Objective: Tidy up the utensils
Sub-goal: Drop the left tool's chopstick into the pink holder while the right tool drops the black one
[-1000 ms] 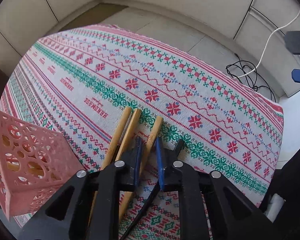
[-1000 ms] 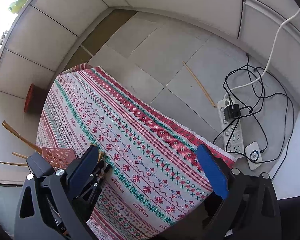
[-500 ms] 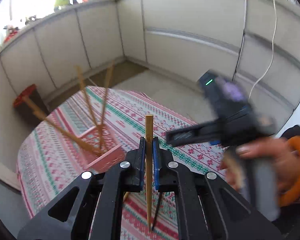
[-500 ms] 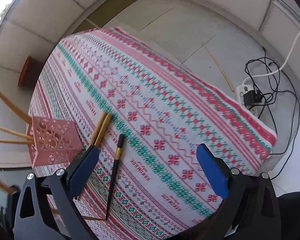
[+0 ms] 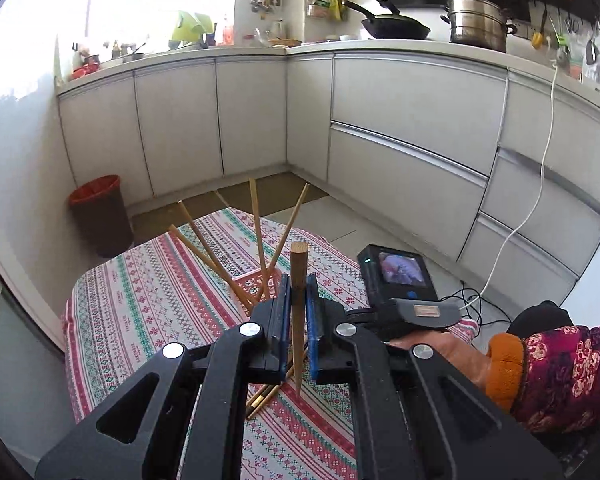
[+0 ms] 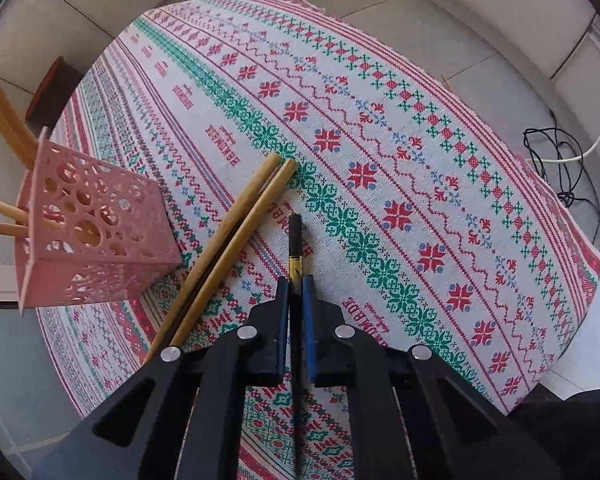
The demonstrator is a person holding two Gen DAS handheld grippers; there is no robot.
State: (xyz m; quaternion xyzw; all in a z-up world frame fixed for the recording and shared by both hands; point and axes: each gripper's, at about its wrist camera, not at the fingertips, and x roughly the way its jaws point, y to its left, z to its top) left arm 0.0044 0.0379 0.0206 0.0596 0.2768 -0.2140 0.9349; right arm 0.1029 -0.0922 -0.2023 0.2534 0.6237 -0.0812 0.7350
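Left gripper: we now hold one round bamboo chopstick lifted upright off the patterned tablecloth.
Right gripper: wide open earlier, now clamps the black gold-banded chopstick.
Hidden: its lower end, perhaps touching cloth.

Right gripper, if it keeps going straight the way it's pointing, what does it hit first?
Most likely the tablecloth. The right gripper, shut on a black chopstick, points steeply down at bare cloth, right of the two bamboo chopsticks; depth is unclear.
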